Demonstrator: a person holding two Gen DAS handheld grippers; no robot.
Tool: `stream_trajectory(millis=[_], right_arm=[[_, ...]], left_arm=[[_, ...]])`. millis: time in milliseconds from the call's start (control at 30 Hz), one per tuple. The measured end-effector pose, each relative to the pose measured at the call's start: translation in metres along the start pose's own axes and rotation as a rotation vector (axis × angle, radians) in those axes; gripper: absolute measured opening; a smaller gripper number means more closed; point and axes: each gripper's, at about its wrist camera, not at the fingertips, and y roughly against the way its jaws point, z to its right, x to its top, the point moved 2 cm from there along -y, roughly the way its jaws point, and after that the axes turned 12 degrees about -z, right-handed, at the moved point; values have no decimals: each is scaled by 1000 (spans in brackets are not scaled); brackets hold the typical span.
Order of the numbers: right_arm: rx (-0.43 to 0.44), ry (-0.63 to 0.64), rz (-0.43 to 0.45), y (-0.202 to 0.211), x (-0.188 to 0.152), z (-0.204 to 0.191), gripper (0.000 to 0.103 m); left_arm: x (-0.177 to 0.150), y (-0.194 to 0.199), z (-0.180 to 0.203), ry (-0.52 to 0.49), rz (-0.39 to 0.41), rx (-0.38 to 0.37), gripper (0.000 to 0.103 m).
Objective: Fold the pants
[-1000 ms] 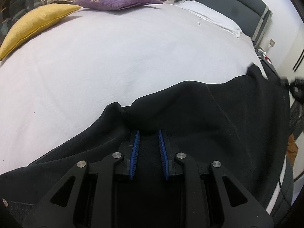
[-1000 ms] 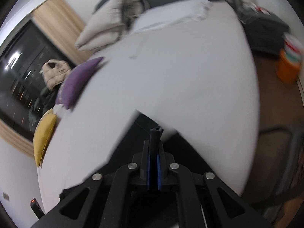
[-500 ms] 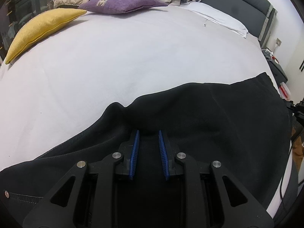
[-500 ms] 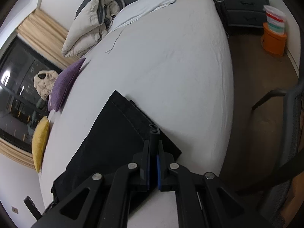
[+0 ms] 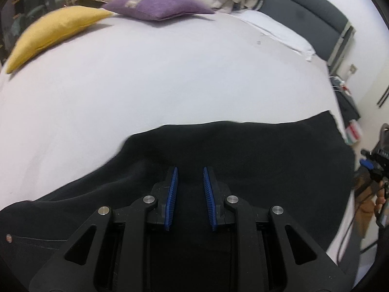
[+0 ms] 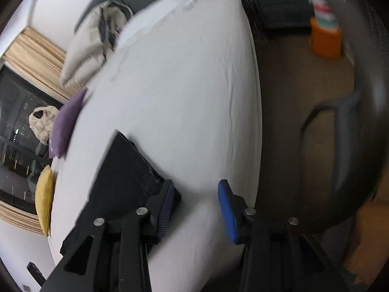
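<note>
Pants (image 5: 255,160): black, spread flat along the near edge of the bed (image 5: 170,77), leg hem at 2 o'clock in the left view; apparently laid leg on leg, crosswise folds not yet made. Left gripper (image 5: 189,182): jaws parted, over the cloth, whether it touches untold. Right gripper (image 6: 195,199): jaws wide, empty; hem corner at 10 o'clock beside its left finger (image 6: 165,209).

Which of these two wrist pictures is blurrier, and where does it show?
Right wrist view is blurrier: motion smear on the orange bin, the chair and the black pants edge. Left wrist view is mostly sharp, with fisheye bending of the bed.
</note>
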Motion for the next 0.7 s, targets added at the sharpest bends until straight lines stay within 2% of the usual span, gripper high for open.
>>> stream_trajectory(millis=[67,200,267,300,333,367,400,433,500,600,633,667,700], right_arm=[[55,88,-4,5,1,-26,41],[103,252,-60,-12,-6,-75,41],[110,280,-159,-42,-9,-85,41],[54,287,-216,-65,-12,-83,41],[4,289,-246,-79,-13,-77,38],[-13,283,-258,-88,-14,-71,23],[-10,262,-242,-88,-11,-62,13],[-8,240,-239,-87,-9,-56,0],[-8,198,-226,-80,-3,-41,0],[-79,210,-200,-68,-1,-40,0],[-102,215,-187,-62,-1,-41,1],[-88,225,-175,-56,-3,-46,7],[-59,247,-163,-50,-6,-57,7]], left_arm=[[4,-4,12,-29,-2,-45,21],[6,-28,26,-74,-31,-21,21],[7,-39,21,-64,-33,-39,21],[9,-40,16,-49,-34,-63,21],[11,-40,14,-45,-45,-76,21],[12,-38,13,-53,-58,-80,21],[13,-36,13,-65,-66,-68,22],[13,-31,11,-73,-68,-33,22],[15,-17,2,-37,-36,12,22],[16,4,-15,41,46,-24,22],[16,5,-16,44,49,-19,22],[15,-1,-14,31,26,-14,22],[14,-11,-10,16,-8,-16,22]])
